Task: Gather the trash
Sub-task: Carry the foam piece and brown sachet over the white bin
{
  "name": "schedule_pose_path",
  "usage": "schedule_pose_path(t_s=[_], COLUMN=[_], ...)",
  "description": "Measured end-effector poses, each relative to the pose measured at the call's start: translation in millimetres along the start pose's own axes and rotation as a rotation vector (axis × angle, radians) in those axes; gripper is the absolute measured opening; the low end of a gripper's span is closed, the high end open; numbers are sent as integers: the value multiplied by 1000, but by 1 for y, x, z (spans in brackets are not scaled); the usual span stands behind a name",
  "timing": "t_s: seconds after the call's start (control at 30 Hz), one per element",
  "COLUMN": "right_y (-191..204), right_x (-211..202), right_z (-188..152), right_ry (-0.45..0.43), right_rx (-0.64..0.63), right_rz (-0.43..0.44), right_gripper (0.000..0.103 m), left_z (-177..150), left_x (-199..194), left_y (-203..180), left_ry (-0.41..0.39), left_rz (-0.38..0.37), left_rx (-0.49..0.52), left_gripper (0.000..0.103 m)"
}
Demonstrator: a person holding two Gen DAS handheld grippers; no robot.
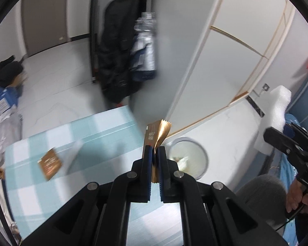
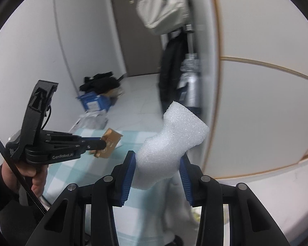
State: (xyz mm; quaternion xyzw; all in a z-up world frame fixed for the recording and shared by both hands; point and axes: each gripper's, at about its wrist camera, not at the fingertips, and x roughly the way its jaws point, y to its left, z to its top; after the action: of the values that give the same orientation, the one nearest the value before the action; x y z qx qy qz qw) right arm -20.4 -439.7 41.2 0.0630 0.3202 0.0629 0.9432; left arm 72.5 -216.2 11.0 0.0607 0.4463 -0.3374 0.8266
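Observation:
My left gripper (image 1: 155, 149) is shut on a crinkled gold-brown wrapper (image 1: 157, 130), which sticks up past the fingertips. It hangs over the table corner, with a round white trash bin (image 1: 203, 160) just to its right on the floor. My right gripper (image 2: 158, 164) is shut on a white foam block (image 2: 172, 137), its blue pads pressing the narrow waist. That foam block (image 1: 279, 106) and the right gripper (image 1: 275, 135) also show at the right edge of the left wrist view. From the right wrist view, the left gripper (image 2: 101, 143) holds the wrapper (image 2: 110, 140).
A table with a teal checked cloth (image 1: 41, 184) carries another brown wrapper (image 1: 50, 164) and a white scrap (image 1: 75, 153). A white cabinet (image 1: 225, 61), hanging dark coats (image 1: 117, 61), a blue box (image 1: 2, 100) and bags lie on the pale floor.

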Motion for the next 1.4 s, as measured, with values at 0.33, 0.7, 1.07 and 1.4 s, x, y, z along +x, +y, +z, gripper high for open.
schedule_pose_path(t_s=[0.33,0.7,1.07,1.4], right_y=[-100,-206,-235,-241], right_x=[-1,62,143,201], right_z=[-6,-53,-128,-193], right_ry=[22,193,382,488], right_rx=[90,267,347,476], right_rz=[-204,-279,-133,-25], right_gripper=[41,41,41,41], left_z=[32,43,8,-17], left_x=[56,145,233,291], left_y=[-65,-103,-124,-124], left_ry=[44,184,429,627], left_rz=[-123,-240,-234,-212], left_rx=[88,102,130,35], left_gripper=[2,2,2,2])
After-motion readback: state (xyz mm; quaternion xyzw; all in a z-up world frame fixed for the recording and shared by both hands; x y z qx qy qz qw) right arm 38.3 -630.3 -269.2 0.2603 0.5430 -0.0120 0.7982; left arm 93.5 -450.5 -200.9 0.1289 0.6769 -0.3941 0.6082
